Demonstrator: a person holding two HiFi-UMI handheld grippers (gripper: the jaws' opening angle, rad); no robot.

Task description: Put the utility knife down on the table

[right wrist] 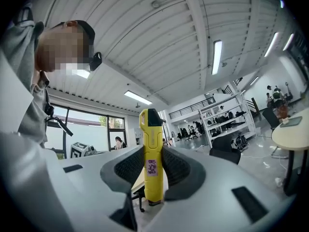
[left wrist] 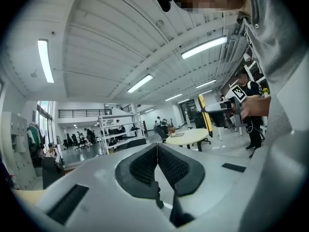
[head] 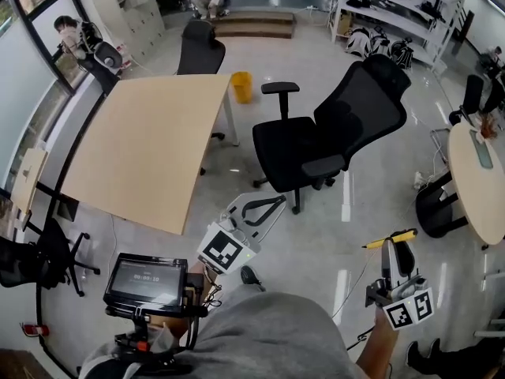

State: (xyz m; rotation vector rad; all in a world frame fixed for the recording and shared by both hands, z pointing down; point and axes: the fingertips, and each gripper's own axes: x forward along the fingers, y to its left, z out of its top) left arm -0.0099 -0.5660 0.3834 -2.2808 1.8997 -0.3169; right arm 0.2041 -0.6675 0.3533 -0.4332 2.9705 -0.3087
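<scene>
Right gripper (head: pixel 398 251): ribbed black pads (right wrist: pixel 178 168) clamp slim yellow plastic utility knife (right wrist: pixel 153 153), upright between jaws | Left gripper (left wrist: pixel 156 151): jaws meet at tips, nothing between | Pale wood table (head: pixel 150 140): well beyond both

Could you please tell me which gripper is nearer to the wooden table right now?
Left. The left gripper hangs just right of the table's near corner, shut and empty. The right gripper, clamped on the utility knife, is much farther off to the right.
</scene>
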